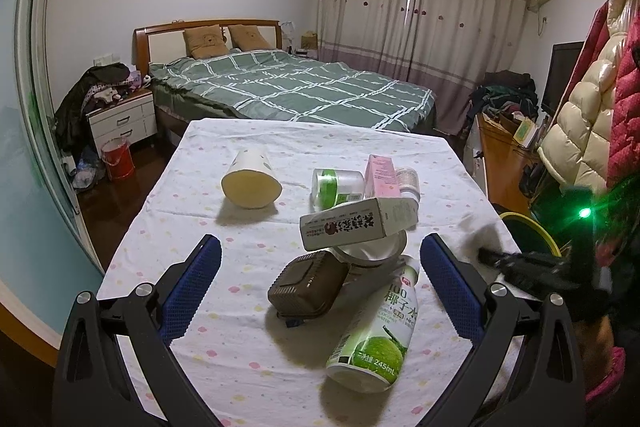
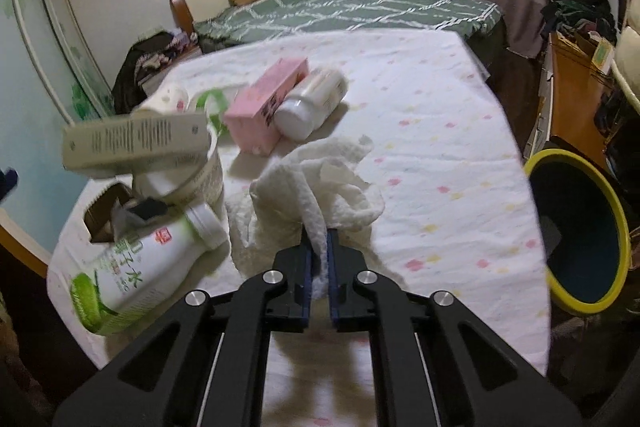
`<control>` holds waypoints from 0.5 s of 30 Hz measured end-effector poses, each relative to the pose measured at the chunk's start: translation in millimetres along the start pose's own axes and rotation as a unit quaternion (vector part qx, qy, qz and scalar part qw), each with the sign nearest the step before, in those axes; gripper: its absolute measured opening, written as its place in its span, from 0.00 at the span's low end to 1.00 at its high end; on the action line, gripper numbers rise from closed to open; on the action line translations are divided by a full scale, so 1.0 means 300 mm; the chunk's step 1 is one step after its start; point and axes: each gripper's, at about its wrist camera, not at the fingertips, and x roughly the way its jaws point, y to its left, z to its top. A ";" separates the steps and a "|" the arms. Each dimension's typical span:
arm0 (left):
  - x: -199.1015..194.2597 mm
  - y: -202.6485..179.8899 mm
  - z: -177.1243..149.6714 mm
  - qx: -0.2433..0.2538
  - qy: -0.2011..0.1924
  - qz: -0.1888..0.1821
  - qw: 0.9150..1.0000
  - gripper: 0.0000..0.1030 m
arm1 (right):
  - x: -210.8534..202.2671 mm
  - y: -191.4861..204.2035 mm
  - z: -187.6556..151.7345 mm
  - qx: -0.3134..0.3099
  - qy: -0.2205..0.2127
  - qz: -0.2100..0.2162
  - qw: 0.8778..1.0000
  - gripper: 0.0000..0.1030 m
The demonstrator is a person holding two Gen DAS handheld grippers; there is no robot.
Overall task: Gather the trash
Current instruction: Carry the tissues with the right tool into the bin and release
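On the cloth-covered table (image 2: pixel 440 131), the coconut-water bottle (image 2: pixel 132 267) serves as the landmark. It lies on its side near the table's front left corner in the right wrist view, its long axis slanting from the base at the near left to the white cap at the upper right.

Just behind the bottle a brown plastic box (image 1: pixel 308 285) lies tilted, touching it. Behind that stands a white paper bowl (image 2: pixel 192 175); a long beige carton (image 2: pixel 136 143) rests across its rim, long axis running roughly left to right; whether anything lies inside the bowl cannot be told. Farther back and left of the bottle a cream paper cup (image 1: pixel 250 179) lies tipped, its open mouth facing the camera and showing nothing inside. Behind the bowl a pink carton (image 2: pixel 266 107) lies beside a white jar (image 2: pixel 312 103), touching it.

To the right of the bottle's cap lies a crumpled white paper towel (image 2: pixel 308 187). The right gripper (image 2: pixel 319 247) is clamped on its near edge, the blue pads pinching the paper. Far right of the bottle, off the table's edge, a yellow-rimmed bin (image 2: pixel 576 231) gapes with a dark interior.

The left gripper (image 1: pixel 320 295) hangs with its jaws wide apart on either side of the brown box and the bottle, holding nothing.
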 end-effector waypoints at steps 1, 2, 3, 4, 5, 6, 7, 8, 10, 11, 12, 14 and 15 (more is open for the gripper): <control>0.000 0.003 0.000 0.000 0.000 0.000 1.000 0.95 | -0.023 -0.017 0.004 0.004 -0.007 -0.002 1.000 0.06; 0.000 0.001 0.001 0.001 0.000 0.000 1.000 0.95 | -0.044 -0.033 0.009 0.008 -0.012 -0.005 1.000 0.06; 0.000 -0.002 0.001 0.001 0.001 0.000 1.000 0.95 | -0.059 -0.052 0.016 0.013 -0.016 -0.007 1.000 0.06; 0.000 -0.004 0.001 0.002 0.001 0.000 1.000 0.95 | -0.077 -0.079 0.026 0.019 -0.021 -0.010 1.000 0.06; 0.000 -0.007 0.001 0.003 0.001 -0.001 1.000 0.95 | -0.093 -0.109 0.035 0.028 -0.027 -0.014 0.999 0.06; 0.000 -0.011 0.001 0.004 0.001 -0.001 1.000 0.95 | -0.103 -0.131 0.042 0.033 -0.030 -0.019 0.999 0.06; 0.001 -0.014 0.001 0.005 0.001 -0.002 1.000 0.95 | -0.118 -0.168 0.051 0.043 -0.035 -0.029 0.998 0.06; 0.001 -0.015 0.001 0.006 0.001 -0.002 1.000 0.95 | -0.132 -0.205 0.057 0.052 -0.038 -0.039 0.997 0.06; 0.004 -0.022 0.003 0.008 0.001 -0.001 1.000 0.95 | -0.151 -0.280 0.064 0.073 -0.042 -0.052 0.995 0.06; 0.005 -0.025 0.004 0.008 0.002 -0.002 1.000 0.95 | -0.151 -0.305 0.066 0.080 -0.043 -0.058 0.994 0.06; 0.006 -0.031 0.005 0.009 0.002 -0.002 1.000 0.95 | -0.156 -0.349 0.066 0.092 -0.044 -0.070 0.992 0.06; 0.013 -0.038 0.009 0.010 0.003 -0.002 1.000 0.95 | -0.154 -0.412 0.072 0.107 -0.041 -0.089 0.989 0.06; 0.017 -0.043 0.011 0.011 0.004 -0.003 1.000 0.95 | -0.153 -0.438 0.069 0.113 -0.040 -0.094 0.988 0.06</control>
